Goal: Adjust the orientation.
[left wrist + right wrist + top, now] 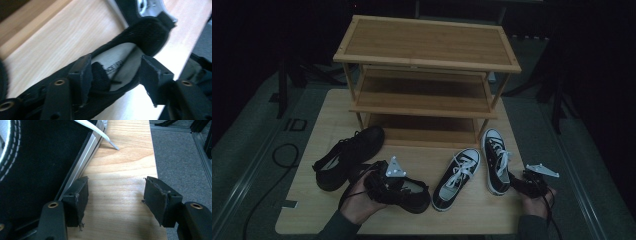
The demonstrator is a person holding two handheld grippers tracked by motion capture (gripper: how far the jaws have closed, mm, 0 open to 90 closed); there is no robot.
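Two all-black shoes lie at the table's left: one (347, 156) farther back, one (416, 200) near the front edge. My left gripper (399, 186) is open over the nearer black shoe (140, 32). In the left gripper view, one of the left gripper's (116, 75) jaws sits over the shoe's opening and the other outside its side wall. Two black-and-white sneakers (457, 177) (495, 161) lie at the right. My right gripper (513, 181) is open by the right sneaker's heel. In the right gripper view, the right gripper (116, 195) has bare table between its jaws and that sneaker (37, 157) at its left.
A three-shelf wooden shoe rack (427, 62) stands at the back of the table (327, 115). The table's right edge (156, 165) drops to grey floor close to my right gripper. A black cable (282, 152) loops on the floor at left.
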